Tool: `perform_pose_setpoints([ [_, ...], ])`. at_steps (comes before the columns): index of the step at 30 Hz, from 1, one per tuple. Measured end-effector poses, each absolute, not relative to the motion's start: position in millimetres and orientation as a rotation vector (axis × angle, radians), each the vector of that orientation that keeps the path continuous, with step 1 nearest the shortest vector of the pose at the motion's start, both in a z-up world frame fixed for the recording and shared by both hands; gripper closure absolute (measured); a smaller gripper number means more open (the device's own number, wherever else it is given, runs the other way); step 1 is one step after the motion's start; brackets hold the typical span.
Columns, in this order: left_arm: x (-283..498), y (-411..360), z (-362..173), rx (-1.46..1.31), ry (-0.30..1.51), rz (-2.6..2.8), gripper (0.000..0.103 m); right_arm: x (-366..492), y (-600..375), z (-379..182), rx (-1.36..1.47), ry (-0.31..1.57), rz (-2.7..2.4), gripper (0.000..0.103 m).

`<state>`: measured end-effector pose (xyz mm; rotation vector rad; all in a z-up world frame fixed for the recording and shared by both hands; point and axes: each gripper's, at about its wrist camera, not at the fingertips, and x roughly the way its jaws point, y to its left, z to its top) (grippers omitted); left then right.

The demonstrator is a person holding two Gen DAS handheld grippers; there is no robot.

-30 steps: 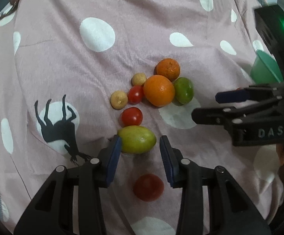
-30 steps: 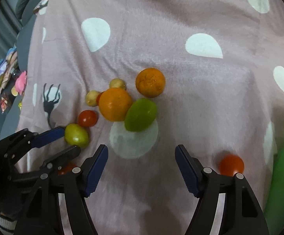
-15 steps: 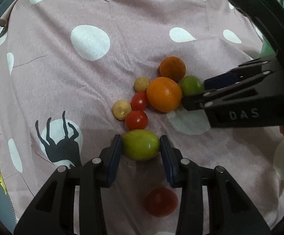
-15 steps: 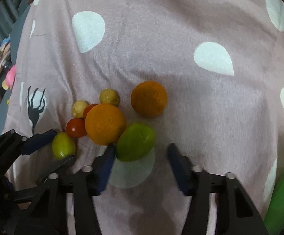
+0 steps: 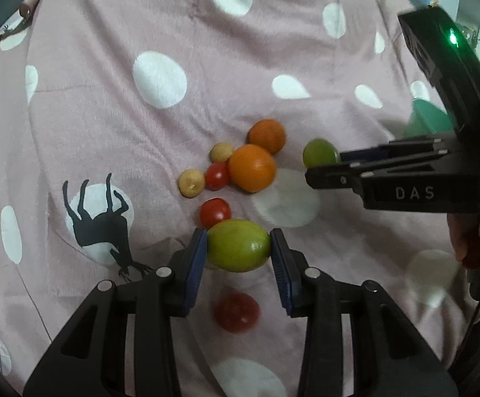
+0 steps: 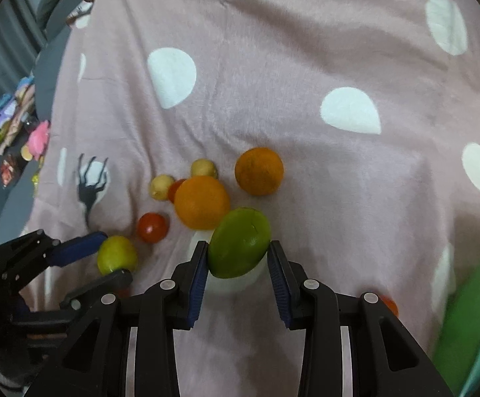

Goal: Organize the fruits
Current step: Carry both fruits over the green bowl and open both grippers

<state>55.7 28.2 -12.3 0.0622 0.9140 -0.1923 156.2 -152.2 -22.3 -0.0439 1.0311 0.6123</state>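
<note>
Left gripper [image 5: 238, 248] clamps a yellow-green fruit [image 5: 239, 245]. Right gripper [image 6: 236, 258], jaws just closed, clamps a green fruit [image 6: 239, 242]; oranges [image 6: 202, 202] lie at its eleven o'clock.

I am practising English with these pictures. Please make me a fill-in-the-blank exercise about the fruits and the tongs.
1. Each tongs, left and right, is shut on a ____ fruit.
2. The number of oranges lying on the cloth is ____.
3. The cloth is pink with ____ dots.
4. The dark animal figure is printed on the ____.

Missing words: green; two; white; cloth
</note>
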Motion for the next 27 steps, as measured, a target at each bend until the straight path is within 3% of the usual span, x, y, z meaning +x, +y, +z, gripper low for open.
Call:
perform_pose_setpoints([
  [14, 48.1, -69.9, 57.8, 0.031, 0.763, -0.418, 0.065, 78.3, -262.7, 38.1, 0.127, 0.806, 0.429, 0.065],
  [27, 80.7, -209.1, 42.5, 0.115, 0.792, -0.620, 0.064, 60.2, -351.0, 23.2, 0.148, 0.821, 0.231, 0.065],
])
